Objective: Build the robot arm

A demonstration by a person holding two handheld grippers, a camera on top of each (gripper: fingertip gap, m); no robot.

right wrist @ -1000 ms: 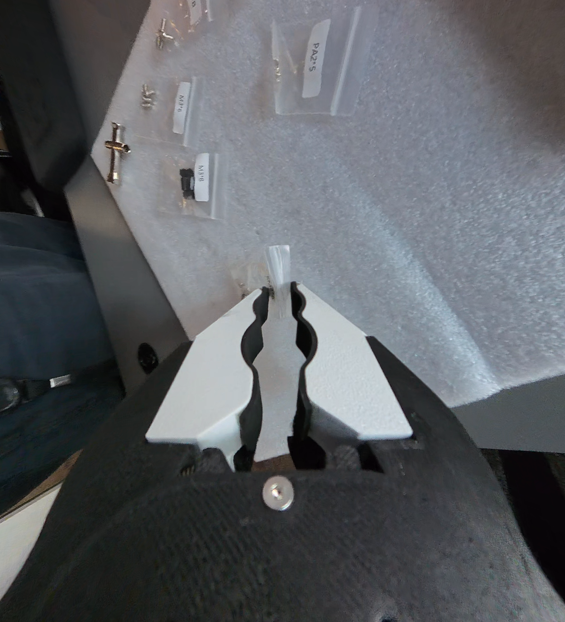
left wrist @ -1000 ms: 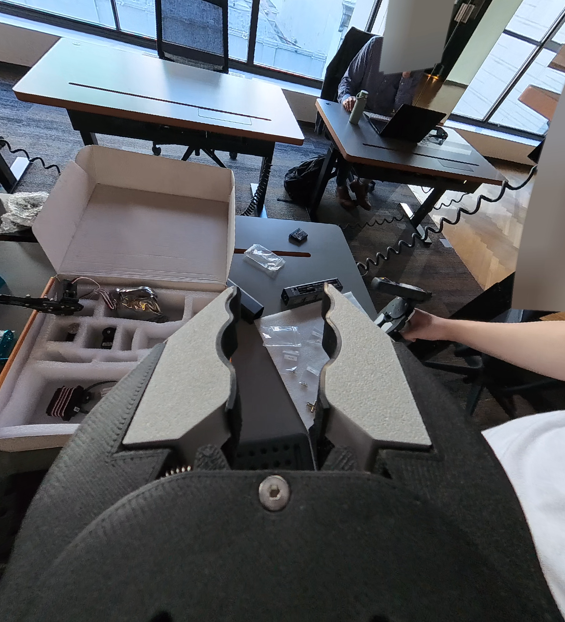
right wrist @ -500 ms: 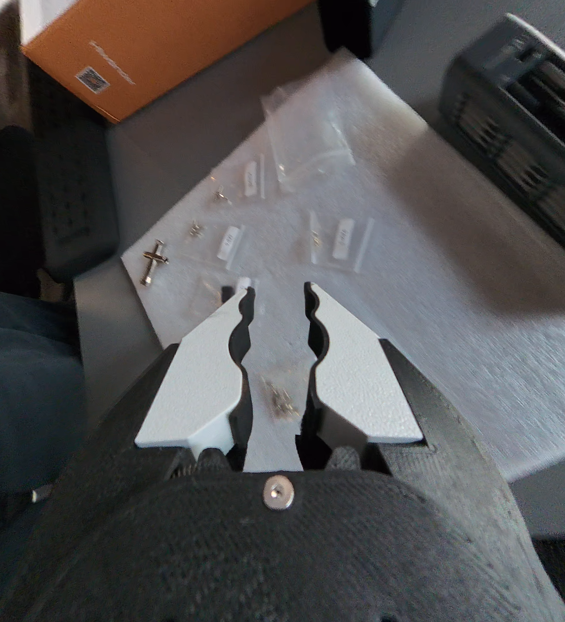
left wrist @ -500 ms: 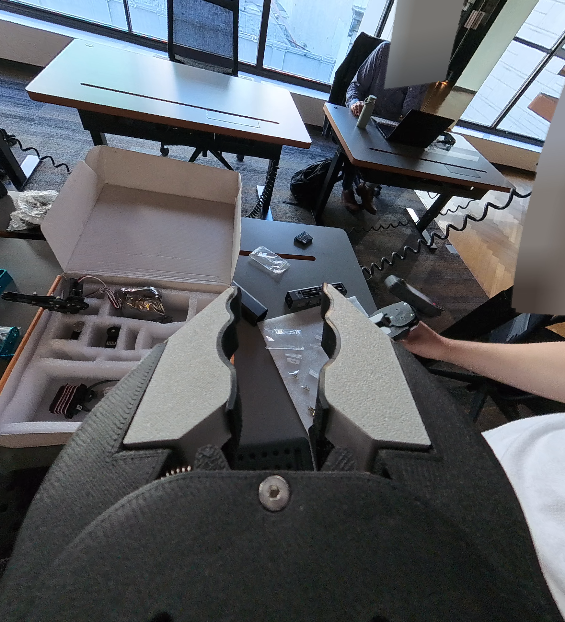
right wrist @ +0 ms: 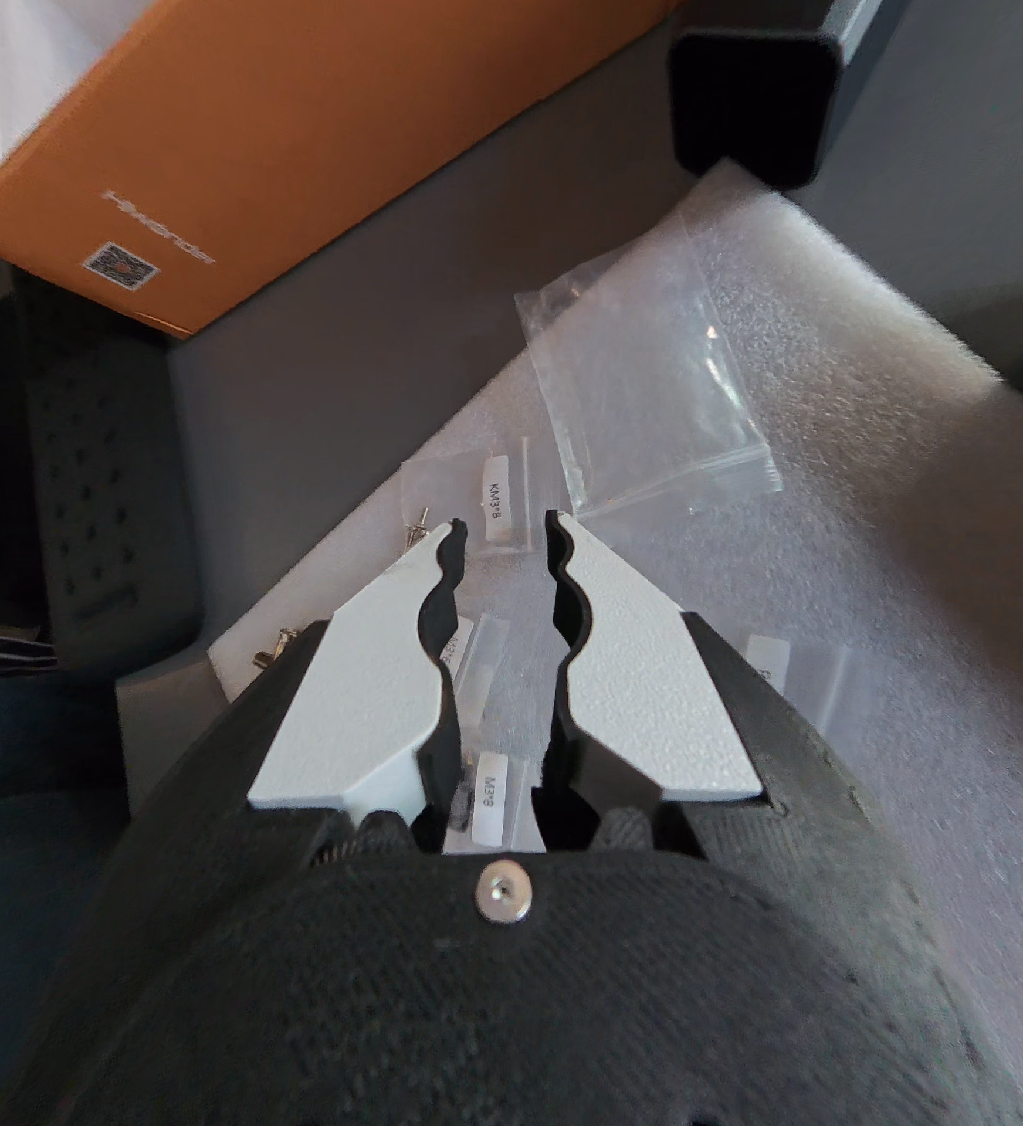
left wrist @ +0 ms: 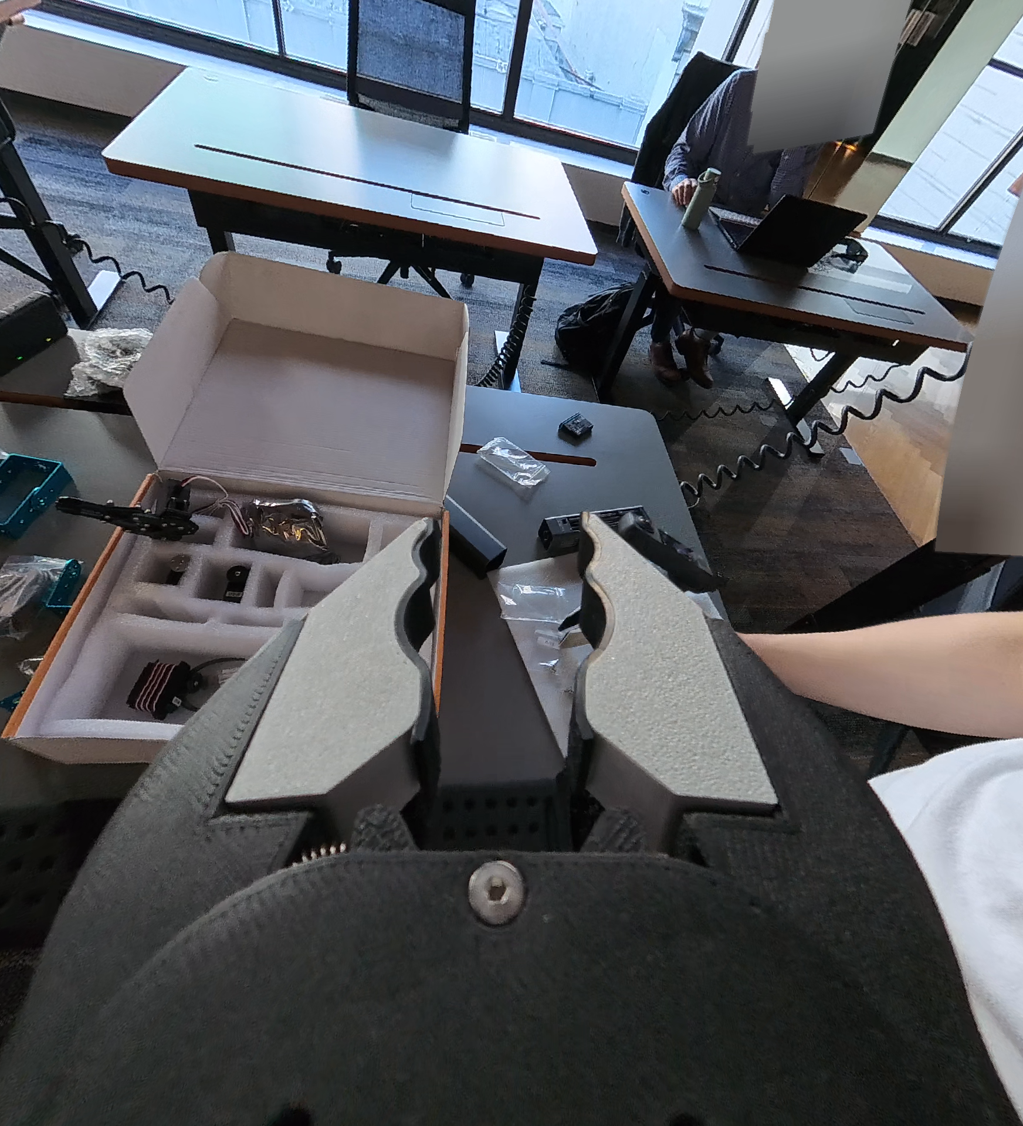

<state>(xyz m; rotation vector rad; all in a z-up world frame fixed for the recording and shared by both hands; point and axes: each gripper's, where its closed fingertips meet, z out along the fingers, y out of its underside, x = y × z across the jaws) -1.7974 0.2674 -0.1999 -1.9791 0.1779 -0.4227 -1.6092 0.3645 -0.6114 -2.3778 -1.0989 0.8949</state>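
My right gripper (right wrist: 504,523) is open and empty, low over a white foam sheet (right wrist: 862,548). A small clear bag with a white label (right wrist: 495,509) lies just beyond its fingertips. Two more labelled bags lie under its fingers, and a larger clear bag (right wrist: 649,390) lies farther on. Loose screws (right wrist: 414,533) lie by the left fingertip. My left gripper (left wrist: 509,529) is open and empty, held above the dark desk between an open cardboard box (left wrist: 314,390) and the foam sheet (left wrist: 533,570). The right gripper (left wrist: 667,551) and the arm (left wrist: 893,670) holding it show at the right.
The box holds servos and cables in a foam insert. A black square tube (right wrist: 753,103) and the box's orange side (right wrist: 283,152) border the foam sheet. Blue metal brackets (left wrist: 9,496) lie left of the box. A black tool case (left wrist: 576,527) and a clear bag (left wrist: 512,460) lie behind. A person sits at a far desk (left wrist: 801,286). The left gripper's tips are roughly 45 cm from the right gripper's.
My right gripper was shut on a small clear bag, then opened, let it go and moved farther up the foam sheet. My left gripper stayed open and drew back a little.
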